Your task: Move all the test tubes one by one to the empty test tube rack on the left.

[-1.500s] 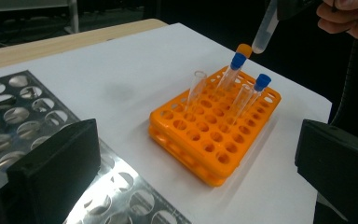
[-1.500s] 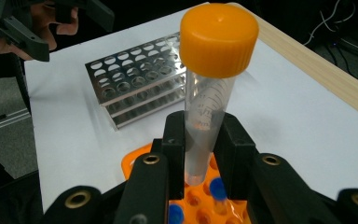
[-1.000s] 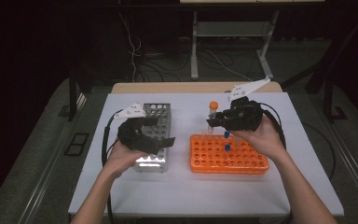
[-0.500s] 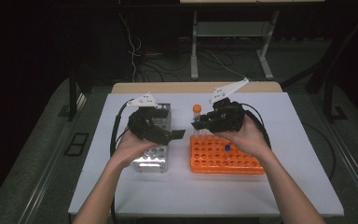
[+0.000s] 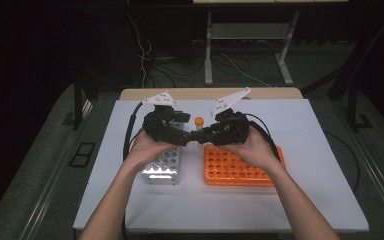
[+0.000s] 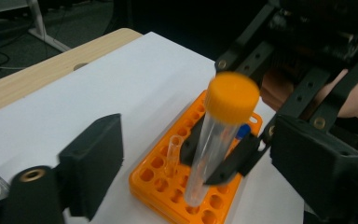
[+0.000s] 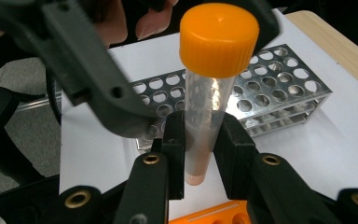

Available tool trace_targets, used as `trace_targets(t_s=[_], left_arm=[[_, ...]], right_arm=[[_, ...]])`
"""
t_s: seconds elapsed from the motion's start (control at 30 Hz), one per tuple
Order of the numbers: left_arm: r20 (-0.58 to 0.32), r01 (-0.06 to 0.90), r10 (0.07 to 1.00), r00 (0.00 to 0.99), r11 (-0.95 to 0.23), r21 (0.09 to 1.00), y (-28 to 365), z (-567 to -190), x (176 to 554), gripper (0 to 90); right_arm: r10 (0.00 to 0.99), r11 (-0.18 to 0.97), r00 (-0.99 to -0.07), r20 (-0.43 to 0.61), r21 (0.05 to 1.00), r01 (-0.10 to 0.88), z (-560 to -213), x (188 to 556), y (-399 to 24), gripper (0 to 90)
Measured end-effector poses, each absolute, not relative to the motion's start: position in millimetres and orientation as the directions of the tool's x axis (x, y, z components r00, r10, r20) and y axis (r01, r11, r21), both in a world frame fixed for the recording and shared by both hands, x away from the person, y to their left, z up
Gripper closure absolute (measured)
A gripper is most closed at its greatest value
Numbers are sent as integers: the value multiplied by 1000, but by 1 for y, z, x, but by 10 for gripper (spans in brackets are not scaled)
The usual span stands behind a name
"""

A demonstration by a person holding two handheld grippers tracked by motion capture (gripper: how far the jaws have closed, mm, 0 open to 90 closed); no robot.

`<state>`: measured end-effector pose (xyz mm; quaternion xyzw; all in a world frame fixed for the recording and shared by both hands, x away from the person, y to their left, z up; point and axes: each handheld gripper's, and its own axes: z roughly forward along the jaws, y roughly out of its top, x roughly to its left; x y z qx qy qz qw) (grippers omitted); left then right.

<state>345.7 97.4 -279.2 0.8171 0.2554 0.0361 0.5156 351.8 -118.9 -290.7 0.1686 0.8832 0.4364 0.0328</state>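
Observation:
A clear tube with an orange screw cap stands upright in the air between the two racks. My right gripper is shut on its lower half. My left gripper is open, one jaw on either side of the same tube, and neither jaw visibly touches it. Below lie the orange rack on the right and the metal rack on the left.
In the orange rack stands a small uncapped clear tube, and a blue cap shows behind the right gripper's jaws. The white table top has open room right of the racks. A wooden strip runs along the table's far edge.
The right gripper has carried the orange-capped tube left, away from the orange rack. The left gripper has swung right from over the metal rack, and its jaws now flank the tube.

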Motion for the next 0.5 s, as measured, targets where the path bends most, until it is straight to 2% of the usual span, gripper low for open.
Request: trace_targets(t_s=[0.03, 0.1, 0.3, 0.5], left_arm=[[-203, 376, 448, 871, -340, 862, 97, -278, 347, 223], [-201, 373, 444, 873, -343, 862, 97, -276, 348, 252], [-179, 350, 421, 889, -372, 860, 97, -274, 350, 461], [-161, 336, 386, 908, -443, 831, 95, -273, 352, 611]], right_arm=[[318, 565, -944, 88, 782, 264, -292, 352, -116, 740], [316, 565, -944, 89, 782, 263, -293, 352, -115, 740], [305, 575, -948, 92, 776, 260, -296, 352, -109, 740], [298, 585, -950, 90, 769, 256, -299, 353, -105, 740]])
